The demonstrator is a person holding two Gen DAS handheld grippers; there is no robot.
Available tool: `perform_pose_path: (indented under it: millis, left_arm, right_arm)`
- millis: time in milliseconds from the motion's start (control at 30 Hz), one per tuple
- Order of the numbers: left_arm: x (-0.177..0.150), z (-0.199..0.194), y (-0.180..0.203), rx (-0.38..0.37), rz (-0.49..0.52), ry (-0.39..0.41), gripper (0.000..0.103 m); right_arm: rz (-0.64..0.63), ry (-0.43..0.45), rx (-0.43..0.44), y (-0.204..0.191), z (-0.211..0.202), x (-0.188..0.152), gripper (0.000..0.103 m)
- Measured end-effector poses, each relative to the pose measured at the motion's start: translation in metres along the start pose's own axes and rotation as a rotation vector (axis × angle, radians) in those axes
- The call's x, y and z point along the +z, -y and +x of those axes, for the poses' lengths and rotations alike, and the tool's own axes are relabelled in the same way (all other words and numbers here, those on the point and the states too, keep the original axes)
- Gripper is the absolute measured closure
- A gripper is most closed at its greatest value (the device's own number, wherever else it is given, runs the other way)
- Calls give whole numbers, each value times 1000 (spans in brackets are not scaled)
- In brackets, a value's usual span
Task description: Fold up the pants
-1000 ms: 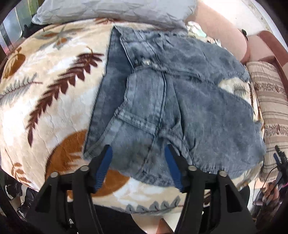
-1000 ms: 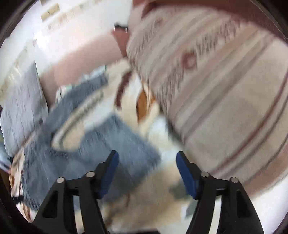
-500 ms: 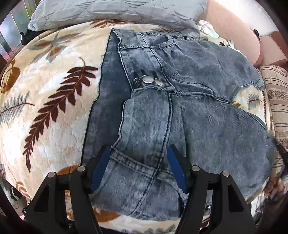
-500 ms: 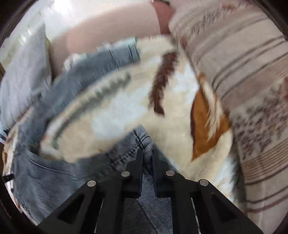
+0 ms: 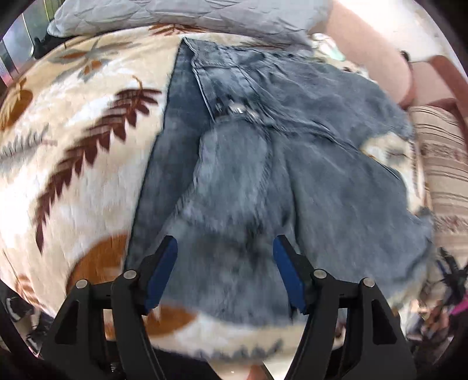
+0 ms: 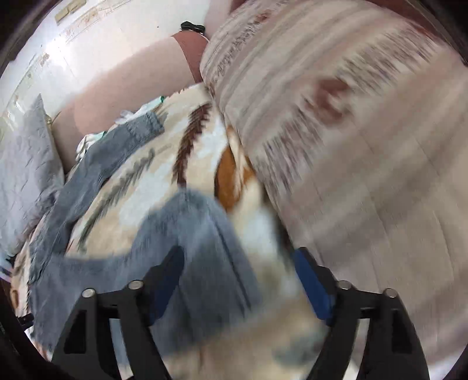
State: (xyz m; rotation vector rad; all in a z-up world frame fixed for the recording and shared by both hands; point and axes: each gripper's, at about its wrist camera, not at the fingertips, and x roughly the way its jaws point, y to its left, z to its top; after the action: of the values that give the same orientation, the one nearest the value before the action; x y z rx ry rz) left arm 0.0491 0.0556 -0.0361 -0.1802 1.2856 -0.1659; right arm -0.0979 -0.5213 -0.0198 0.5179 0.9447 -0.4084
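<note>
Holding both grippers over the faded blue denim pants (image 5: 248,175), your left gripper (image 5: 225,269) is opening, your right gripper (image 6: 238,277) spread, nothing pinched.

Washed blue denim on a cream leaf-print blanket, seen from both my wrist cameras.

Through my left camera the pants (image 5: 257,175) are a mottled grey-blue, paler where worn, darker blue along the left panel, with silver studs at the fly. The blanket (image 5: 73,163) under them is cream with dark brown fern fronds, rust-orange rounds and grey-blue leaves. The pillow (image 5: 181,14) at the top is pale grey. My left gripper (image 5: 225,271) is black with blue pads. Through my right camera the cushion (image 6: 365,146) shows beige with brown stripes, and my right gripper (image 6: 239,286) has the same black and blue.
</note>
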Motion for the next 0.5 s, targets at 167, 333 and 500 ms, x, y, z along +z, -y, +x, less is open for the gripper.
perform_pose_path:
  millis: [167, 333, 500]
  left_arm:
    - [-31, -2, 1, -122, -36, -29, 23]
    - [-30, 10, 7, -238, -127, -62, 24]
    - [-24, -2, 18, -217, -102, -25, 76]
  right_arm:
    - [109, -50, 90, 12, 8, -39, 23]
    - [269, -47, 201, 10, 35, -33, 44]
    - [197, 98, 245, -4, -24, -11, 90]
